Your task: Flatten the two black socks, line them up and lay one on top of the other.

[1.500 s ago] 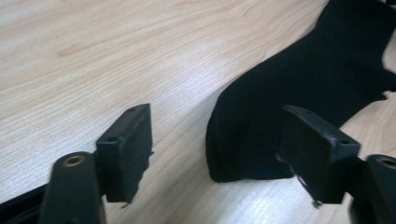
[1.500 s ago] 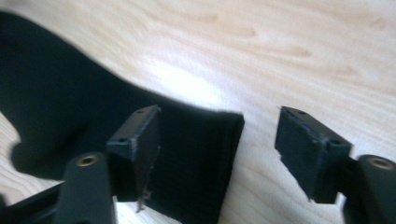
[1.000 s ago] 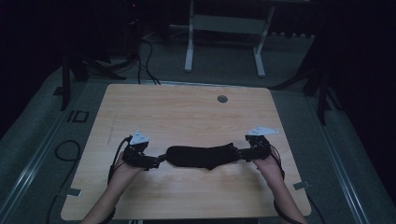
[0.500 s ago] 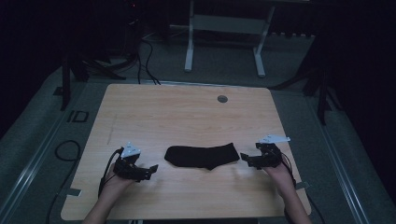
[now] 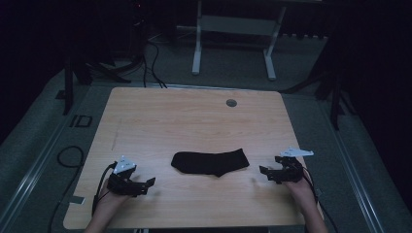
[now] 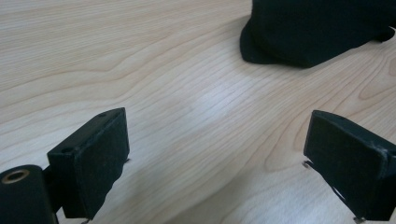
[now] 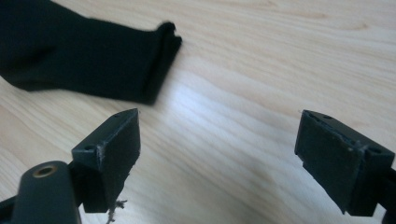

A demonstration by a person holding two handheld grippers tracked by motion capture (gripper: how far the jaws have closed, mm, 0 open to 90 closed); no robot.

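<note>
A black sock (image 5: 210, 162) lies flat on the wooden table (image 5: 194, 121), near the front middle. My left gripper (image 5: 148, 184) rests low at the front left, open, with a gap of bare wood between it and the sock's rounded end (image 6: 299, 32). My right gripper (image 5: 263, 172) sits at the front right, also open, a short way from the sock's cuff end (image 7: 154, 60). Nothing is between either pair of jaws. In the left gripper view the fingers (image 6: 93, 158) frame bare wood, and in the right gripper view the fingers (image 7: 112, 149) do the same.
A round grommet hole (image 5: 231, 103) sits near the table's far edge. Beyond the table stands a white metal frame (image 5: 233, 29) on grey carpet, with cables (image 5: 150, 53) at the back left. Bare wood surrounds the sock on all sides.
Both grippers let go of the sock's ends, opened, and drew back outward and toward the front edge. The sock now lies flat and slack on the table.
</note>
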